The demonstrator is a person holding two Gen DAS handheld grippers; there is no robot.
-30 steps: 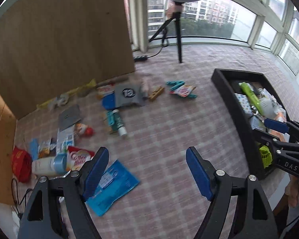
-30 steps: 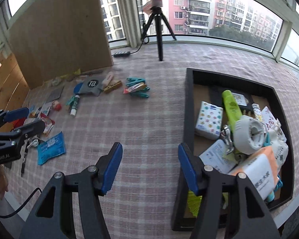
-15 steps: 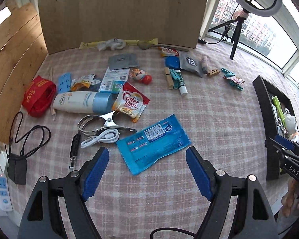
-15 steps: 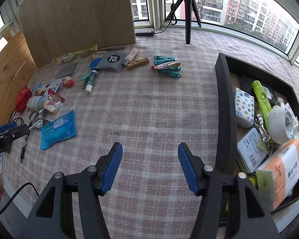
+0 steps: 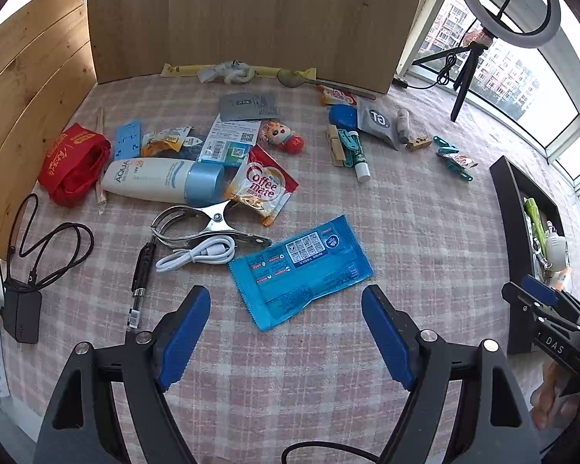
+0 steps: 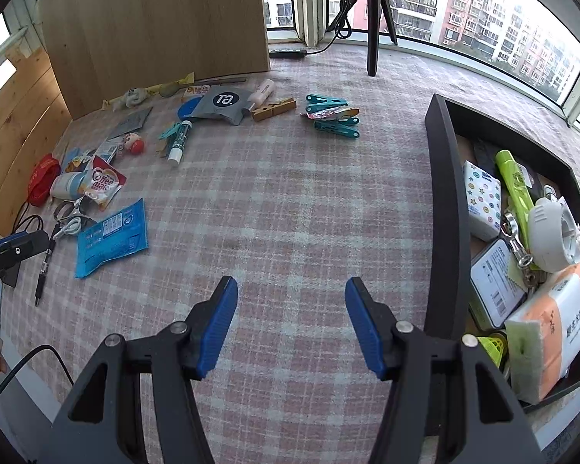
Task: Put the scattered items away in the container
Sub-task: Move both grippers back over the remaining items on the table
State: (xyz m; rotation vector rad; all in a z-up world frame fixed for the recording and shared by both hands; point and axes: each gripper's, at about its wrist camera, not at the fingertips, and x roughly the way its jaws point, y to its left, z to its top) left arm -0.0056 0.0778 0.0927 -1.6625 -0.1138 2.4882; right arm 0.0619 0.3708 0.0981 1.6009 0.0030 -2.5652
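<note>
Left wrist view: left tongs (image 5: 286,326) gaping empty, flat blue plastic sachet (image 5: 301,270) just ahead between pads, likely next pick; right wrist view: right tongs (image 6: 291,323) spread empty, part-filled black rectangular tray (image 6: 444,208) right.

A black tray (image 6: 442,208) sits at the right of the frame, packed with a tissue pack (image 6: 481,199), green tube (image 6: 514,185) and white reel (image 6: 549,232). Left of centre a blue packet (image 5: 299,266) lies flat; above it, a Coffee-mate sachet (image 5: 261,189), lotion bottle (image 5: 162,179) on its side, metal clip (image 5: 208,224) and white cable (image 5: 199,253).
</note>
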